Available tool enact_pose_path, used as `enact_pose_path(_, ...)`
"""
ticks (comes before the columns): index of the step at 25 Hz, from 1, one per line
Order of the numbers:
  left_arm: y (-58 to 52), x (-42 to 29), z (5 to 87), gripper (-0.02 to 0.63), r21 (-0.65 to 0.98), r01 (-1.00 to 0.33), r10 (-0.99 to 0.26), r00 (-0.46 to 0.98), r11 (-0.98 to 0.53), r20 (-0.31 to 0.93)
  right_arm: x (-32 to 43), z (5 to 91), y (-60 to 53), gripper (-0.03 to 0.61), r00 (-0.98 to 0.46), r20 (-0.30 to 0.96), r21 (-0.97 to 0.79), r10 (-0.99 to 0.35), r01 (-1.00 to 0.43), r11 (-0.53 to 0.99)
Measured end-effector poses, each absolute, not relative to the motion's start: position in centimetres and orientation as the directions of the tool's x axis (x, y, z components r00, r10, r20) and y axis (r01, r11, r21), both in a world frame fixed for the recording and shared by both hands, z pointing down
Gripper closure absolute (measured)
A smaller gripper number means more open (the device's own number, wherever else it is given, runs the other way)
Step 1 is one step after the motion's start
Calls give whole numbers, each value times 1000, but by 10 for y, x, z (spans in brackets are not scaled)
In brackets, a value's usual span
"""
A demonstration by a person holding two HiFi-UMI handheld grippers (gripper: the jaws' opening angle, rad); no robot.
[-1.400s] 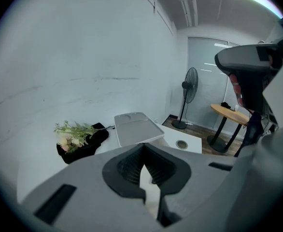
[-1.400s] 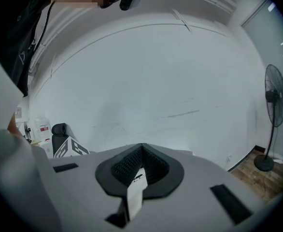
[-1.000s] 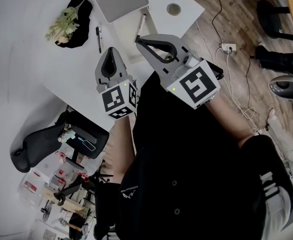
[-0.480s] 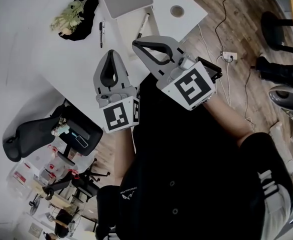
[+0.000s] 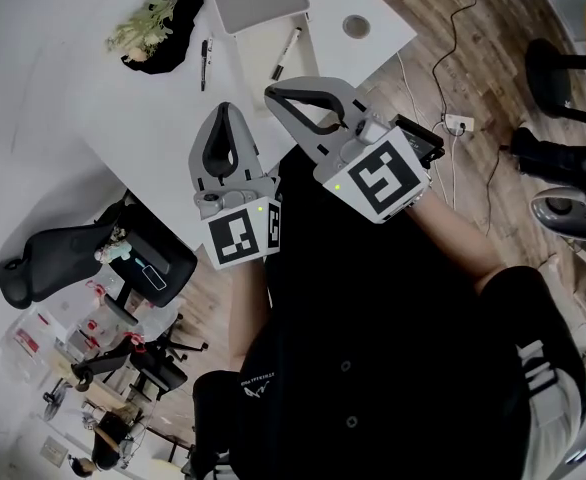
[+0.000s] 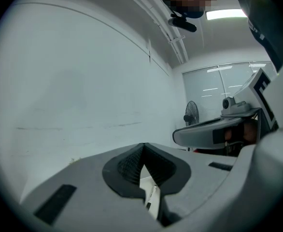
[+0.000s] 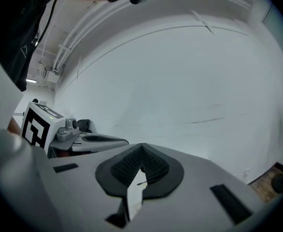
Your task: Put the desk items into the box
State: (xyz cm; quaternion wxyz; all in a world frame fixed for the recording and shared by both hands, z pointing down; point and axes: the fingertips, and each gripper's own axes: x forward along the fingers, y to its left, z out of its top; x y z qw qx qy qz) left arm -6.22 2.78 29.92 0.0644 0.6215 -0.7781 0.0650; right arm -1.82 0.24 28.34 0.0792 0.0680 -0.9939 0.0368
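Grey plastic left tongs (image 5: 223, 110) and right tongs (image 5: 271, 92), ribbed black pads (image 6: 127, 167), both pressed together empty, over smooth white desk (image 5: 93, 98)

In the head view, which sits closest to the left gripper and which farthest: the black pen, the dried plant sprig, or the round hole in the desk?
Measured from the left gripper:
1. Black pen: just ahead of it, slightly to the left.
2. Dried plant sprig: farther off, up and to the left.
3. Round hole: farthest, well off to the right.
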Motion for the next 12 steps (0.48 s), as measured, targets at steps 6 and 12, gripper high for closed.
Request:
enact_pose_path(6, 28, -53, 300, 606, -21, -975, -958, -222, 222, 184, -13, 284, 6, 581, -980, 168, -67, -105, -118, 991)
enact_pose_path(12, 29, -45, 300, 606, -25, -975, -957, -220, 219, 191, -6, 284, 8, 581, -982, 166, -66, -92, -105, 992)
